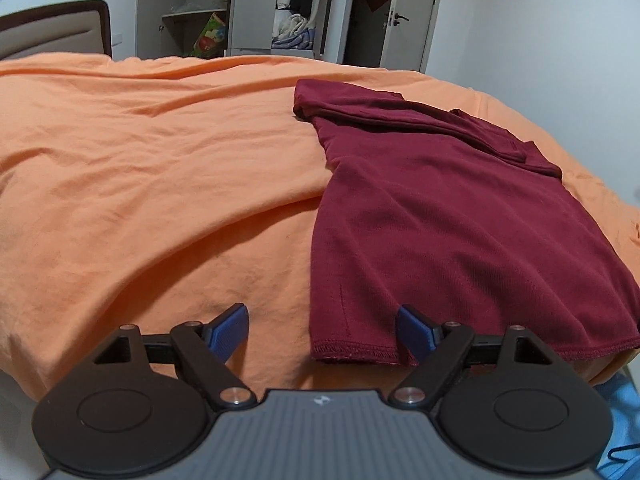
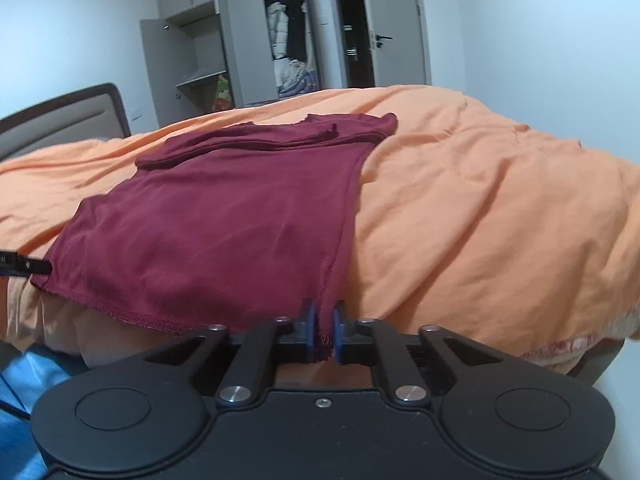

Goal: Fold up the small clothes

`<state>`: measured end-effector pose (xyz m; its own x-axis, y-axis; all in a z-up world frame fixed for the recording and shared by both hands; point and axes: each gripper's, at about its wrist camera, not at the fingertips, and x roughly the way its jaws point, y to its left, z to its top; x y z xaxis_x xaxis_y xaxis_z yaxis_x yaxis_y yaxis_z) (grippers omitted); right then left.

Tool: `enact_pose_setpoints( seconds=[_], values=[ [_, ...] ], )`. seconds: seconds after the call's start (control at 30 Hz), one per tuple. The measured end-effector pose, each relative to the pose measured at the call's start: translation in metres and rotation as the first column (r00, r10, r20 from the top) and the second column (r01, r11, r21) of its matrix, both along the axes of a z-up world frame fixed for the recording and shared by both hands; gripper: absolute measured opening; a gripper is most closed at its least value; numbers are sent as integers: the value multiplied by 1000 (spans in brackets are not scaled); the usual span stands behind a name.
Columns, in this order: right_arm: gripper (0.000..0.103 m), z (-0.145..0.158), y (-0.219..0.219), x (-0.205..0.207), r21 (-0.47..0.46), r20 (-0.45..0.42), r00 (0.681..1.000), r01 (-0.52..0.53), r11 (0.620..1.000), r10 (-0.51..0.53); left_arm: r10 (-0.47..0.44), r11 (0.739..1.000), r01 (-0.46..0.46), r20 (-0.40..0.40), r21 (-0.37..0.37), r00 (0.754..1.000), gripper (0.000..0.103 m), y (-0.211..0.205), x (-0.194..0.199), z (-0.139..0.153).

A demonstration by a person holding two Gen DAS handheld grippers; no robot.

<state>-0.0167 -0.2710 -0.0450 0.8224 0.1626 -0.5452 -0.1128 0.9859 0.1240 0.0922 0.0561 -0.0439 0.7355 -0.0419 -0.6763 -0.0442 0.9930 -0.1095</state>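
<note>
Maroon shirt [image 1: 452, 216] lies on the orange bed cover [image 1: 140, 184], right half of the left wrist frame, centre-left of the right wrist frame. Sleeves already folded across the top edge, hem hanging just over the near bed edge.

Left claw [image 1: 322, 330] spread wide, straddling the shirt's lower left hem corner; its right pad sits over the fabric, its left pad over bare cover. Nothing gripped. Right claw [image 2: 323, 330] pressed together, pinching the shirt's other hem corner, lower centre of the right wrist frame; fabric bunches between the blue pads.

Step in hand, judged: take both hem corners, then carry the hem up to the shoulders. To do it well, the left claw should drop lower and close on the hem stitching only, not the cover underneath, since the cover is soft and wrinkled and would easily come along. Lift both corners level and together so the fold line stays straight; keep light tension between claws to stop sagging in the middle. Lay the hem just short of the folded sleeves.

Containers: open wardrobe [image 2: 240, 52] upper centre, hanging jackets and piled clothes in the middle compartment, a colourful bag on a shelf of the left compartment. Details too small beyond that.
</note>
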Motion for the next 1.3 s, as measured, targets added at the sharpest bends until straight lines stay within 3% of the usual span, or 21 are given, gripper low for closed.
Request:
enact_pose_setpoints(
  seconds=[0.17, 0.27, 0.4, 0.6, 0.73, 0.83, 0.93, 1.0, 1.07, 1.2, 1.3],
  values=[
    [54, 8, 10, -4, -114, 58, 996, -59, 992, 66, -30, 1000, 31, 51, -5, 998, 102, -6, -9, 9],
    [68, 14, 23, -6, -197, 102, 982, -137, 971, 159, -63, 998, 62, 72, 17, 995, 102, -14, -12, 13],
    [73, 15, 51, -9, -321, 128, 929, -292, 901, 346, -122, 991, 116, 106, 59, 987, 102, -31, -14, 18],
    [56, -2, 102, -6, -470, 65, 805, -496, 730, 589, -182, 983, 176, 113, 59, 977, 102, -48, -4, 21],
    [49, -13, 121, 0, -489, 22, 757, -561, 668, 653, -210, 977, 203, 118, 71, 970, 102, -53, -2, 23],
    [49, -22, 130, 2, -531, 7, 748, -560, 637, 663, -240, 969, 231, 128, 87, 962, 102, -55, -3, 23],
    [44, -27, 135, 3, -565, 13, 754, -537, 627, 657, -278, 959, 264, 140, 107, 950, 102, -57, -6, 22],
    [34, -28, 132, 2, -579, 26, 760, -518, 630, 649, -303, 950, 286, 146, 126, 942, 102, -59, -9, 21],
    [13, -25, 130, 1, -574, 46, 755, -516, 636, 654, -336, 937, 315, 154, 150, 929, 102, -62, -12, 21],
    [11, -12, 121, -4, -537, 91, 735, -532, 655, 672, -397, 909, 362, 158, 208, 904, 102, -69, -18, 17],
    [11, -4, 116, 2, -463, 95, 752, -546, 698, 652, -440, 886, 400, 152, 234, 885, 102, -74, -21, 13]
  ],
)
